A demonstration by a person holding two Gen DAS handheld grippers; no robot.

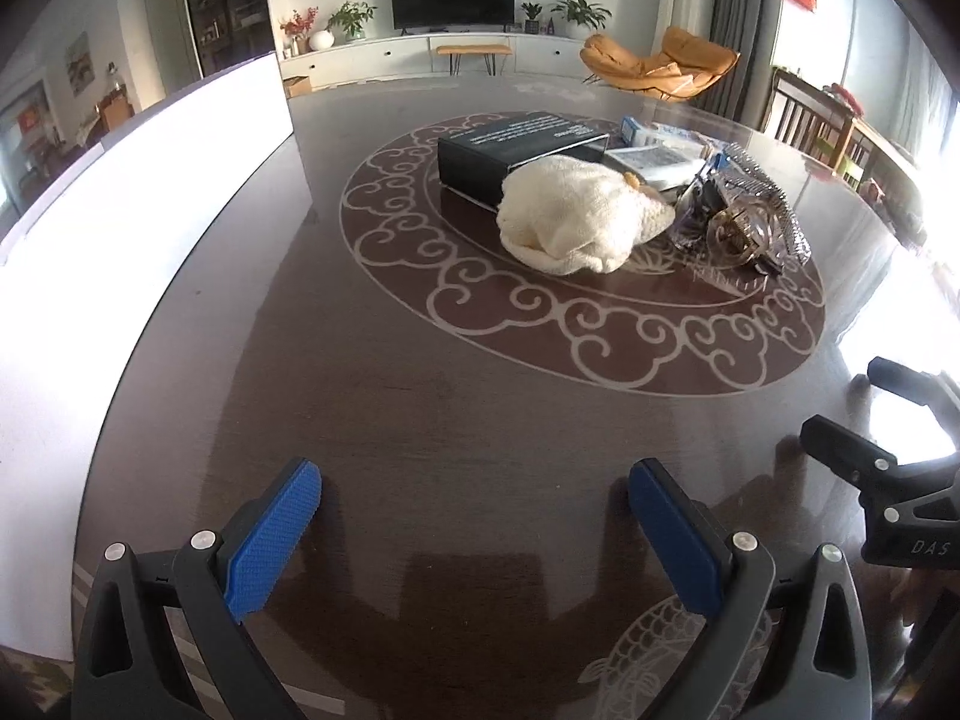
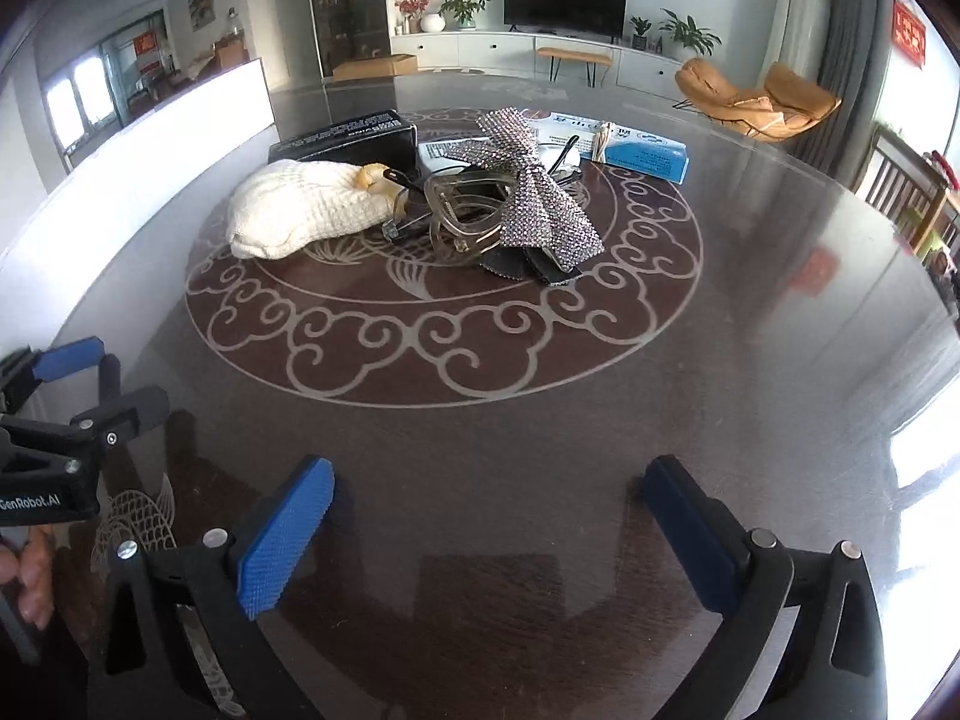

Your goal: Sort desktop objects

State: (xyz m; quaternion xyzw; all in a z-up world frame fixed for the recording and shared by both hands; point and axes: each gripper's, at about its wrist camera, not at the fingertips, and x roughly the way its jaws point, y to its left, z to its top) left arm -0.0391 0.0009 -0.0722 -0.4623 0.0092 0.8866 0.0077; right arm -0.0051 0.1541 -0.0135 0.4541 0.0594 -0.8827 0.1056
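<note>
Low in frame: left gripper [image 1: 474, 495], right gripper [image 2: 489, 489], blue-padded jaws spread wide, nothing between, over dark glossy round table [image 2: 750, 360]. Mid-frame, on pale scrollwork ring: cream knitted cloth bundle [image 2: 306, 210], clear plastic hair claw [image 2: 465, 210], rhinestone bow [image 2: 534, 192]. Behind: black box [image 2: 354, 135], blue-white carton [image 2: 636, 150].

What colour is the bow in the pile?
Silver, sparkly rhinestone-studded bow; clearest in the right wrist view.
</note>
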